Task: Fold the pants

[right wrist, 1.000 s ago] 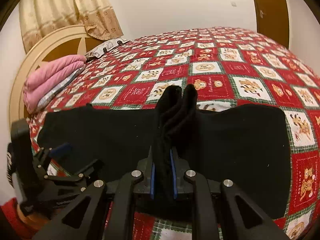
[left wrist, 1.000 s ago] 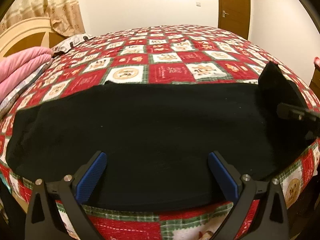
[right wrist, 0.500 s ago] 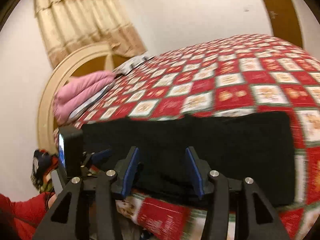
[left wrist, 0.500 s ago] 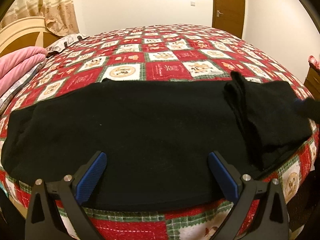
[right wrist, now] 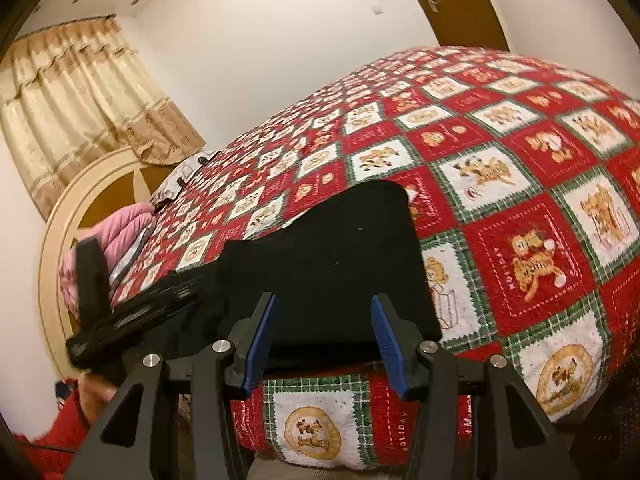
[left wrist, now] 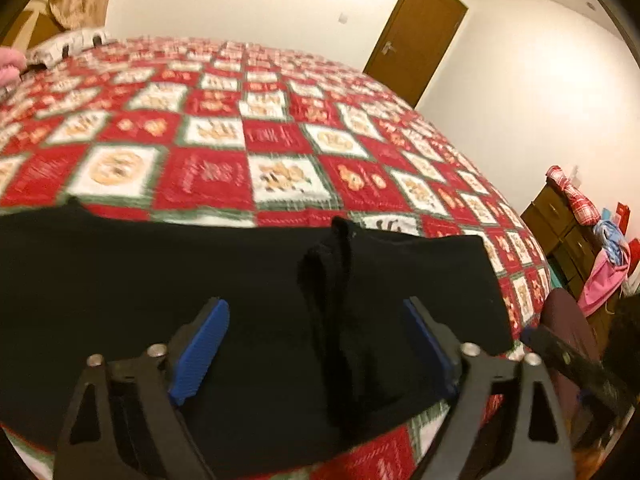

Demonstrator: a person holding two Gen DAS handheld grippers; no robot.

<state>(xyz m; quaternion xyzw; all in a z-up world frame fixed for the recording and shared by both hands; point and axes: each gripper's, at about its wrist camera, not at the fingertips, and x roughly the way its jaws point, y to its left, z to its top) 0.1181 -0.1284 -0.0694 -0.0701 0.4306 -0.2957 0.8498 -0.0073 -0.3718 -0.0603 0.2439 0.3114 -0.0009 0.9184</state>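
The black pants (left wrist: 160, 280) lie flat along the near edge of the bed, with their right end folded back over them as a raised crease (left wrist: 332, 272). My left gripper (left wrist: 316, 344) is open and empty, hovering just above the pants with the crease between its blue pads. In the right wrist view the pants (right wrist: 344, 252) lie in front of my right gripper (right wrist: 324, 336), which is open and empty at the bed's edge. The left gripper (right wrist: 132, 320) shows there at the left, over the pants.
The bed carries a red, white and green patchwork quilt (left wrist: 280, 140). A pink folded blanket (right wrist: 116, 236) and a pillow lie by the round headboard (right wrist: 56, 248). A brown door (left wrist: 416, 36) stands beyond the bed. A dresser with piled clothes (left wrist: 580, 232) stands at the right.
My right gripper let go of the pants end, which now lies folded over, and pulled back to the bed's edge. My left gripper swung right toward the fold.
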